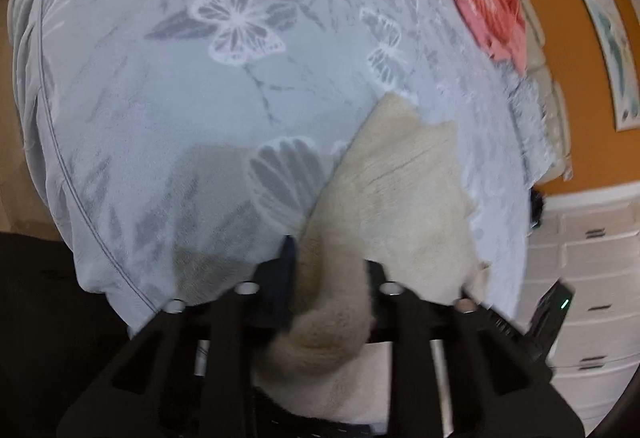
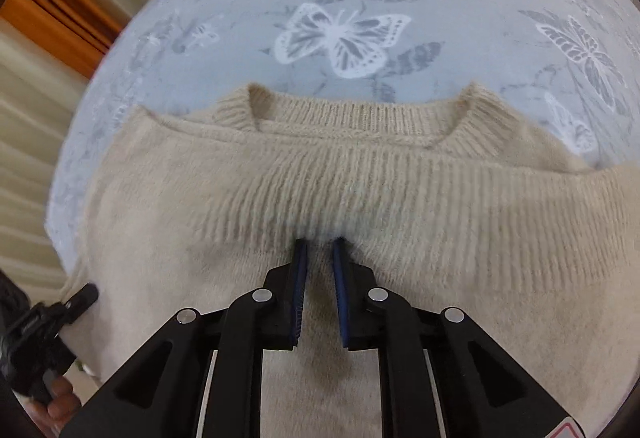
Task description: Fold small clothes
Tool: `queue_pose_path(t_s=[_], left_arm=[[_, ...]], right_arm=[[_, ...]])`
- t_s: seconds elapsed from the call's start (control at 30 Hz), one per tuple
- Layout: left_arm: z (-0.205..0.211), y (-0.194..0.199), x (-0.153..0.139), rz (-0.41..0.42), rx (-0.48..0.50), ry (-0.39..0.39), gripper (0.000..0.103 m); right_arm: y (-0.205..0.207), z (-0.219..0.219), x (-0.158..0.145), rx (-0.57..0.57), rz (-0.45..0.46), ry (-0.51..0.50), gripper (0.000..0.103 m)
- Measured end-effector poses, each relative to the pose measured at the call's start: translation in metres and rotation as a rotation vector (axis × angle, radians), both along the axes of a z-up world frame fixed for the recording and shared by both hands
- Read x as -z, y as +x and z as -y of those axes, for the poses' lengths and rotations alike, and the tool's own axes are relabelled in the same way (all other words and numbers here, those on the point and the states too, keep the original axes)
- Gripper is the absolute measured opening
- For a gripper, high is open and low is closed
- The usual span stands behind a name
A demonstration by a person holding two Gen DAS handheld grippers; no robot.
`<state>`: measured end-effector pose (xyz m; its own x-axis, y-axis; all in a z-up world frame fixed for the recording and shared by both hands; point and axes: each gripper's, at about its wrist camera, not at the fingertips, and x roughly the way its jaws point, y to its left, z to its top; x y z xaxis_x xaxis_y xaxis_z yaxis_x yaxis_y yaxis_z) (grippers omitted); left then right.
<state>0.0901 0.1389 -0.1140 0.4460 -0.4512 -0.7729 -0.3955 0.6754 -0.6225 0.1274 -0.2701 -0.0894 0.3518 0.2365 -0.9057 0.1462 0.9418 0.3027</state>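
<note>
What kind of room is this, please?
Probably a bedroom at home: a bed under a butterfly-print cover, white plastic drawers by an orange wall, and a beige sweater being folded.

We find no words, brands or numbers we can read. At the lower right of the right wrist view, a red-edged triangular warning sticker (image 2: 565, 431) sits on the gripper body — cut off by the frame, its symbol unclear.
</note>
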Motion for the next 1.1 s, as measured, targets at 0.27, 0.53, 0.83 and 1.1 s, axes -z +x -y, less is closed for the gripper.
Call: queue_pose_path(t_s=[0.27,0.53,0.83,1.1], left_arm=[[0.088,-0.009,-0.119,0.305,0.261,0.066,0.009],[0.267,-0.034,-0.135,0.382,0.635,0.097,0.008],[0.315,-0.086,-0.045,0.231,0.769,0.204,0.028],[0.266,-0.122,-0.09,0.389,0.764,0.198,0.067]], right_arm=[[-0.049,0.036,0.009,0.068,0.048,0.196,0.014],[-0.107,0.106,-0.019,0.22,0.164,0.345,0.038],[-0.178,0.182,-0.014,0.337,0.148,0.431,0.059],[-0.101,0.115,-0.018,0.108,0.059,0.517,0.08]])
